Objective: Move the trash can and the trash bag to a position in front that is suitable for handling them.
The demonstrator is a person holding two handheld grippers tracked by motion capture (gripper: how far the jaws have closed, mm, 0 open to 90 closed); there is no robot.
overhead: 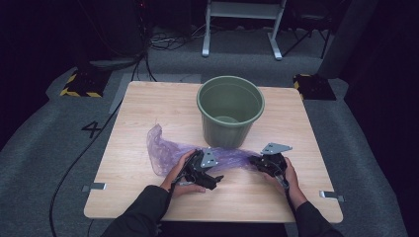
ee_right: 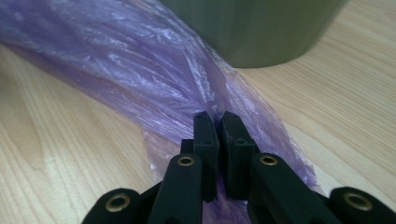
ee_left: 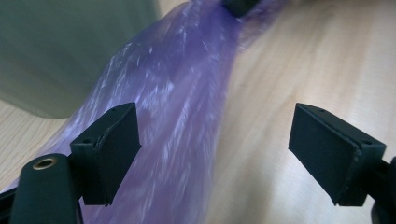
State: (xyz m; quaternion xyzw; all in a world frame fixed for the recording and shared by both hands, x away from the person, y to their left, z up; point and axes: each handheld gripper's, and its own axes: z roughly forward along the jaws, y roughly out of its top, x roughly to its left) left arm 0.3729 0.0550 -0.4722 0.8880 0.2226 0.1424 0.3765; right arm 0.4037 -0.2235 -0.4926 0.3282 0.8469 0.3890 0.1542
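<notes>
Pinching a purple bag [ee_right: 140, 60], the right gripper [ee_right: 219, 128] has its jaws clamped tight on a fold of the thin plastic. The left gripper [ee_left: 215, 144] is spread wide, one jaw over the bag and the other over bare table [ee_left: 303, 60], grasping nothing. Stretched between the two grippers, the bag lies flat on the wooden table, just in front of a green bucket [overhead: 230, 109].

i see the thin purple plastic bag [overhead: 170, 150] lying crumpled and stretched flat across the desk [overhead: 148, 106].
</notes>
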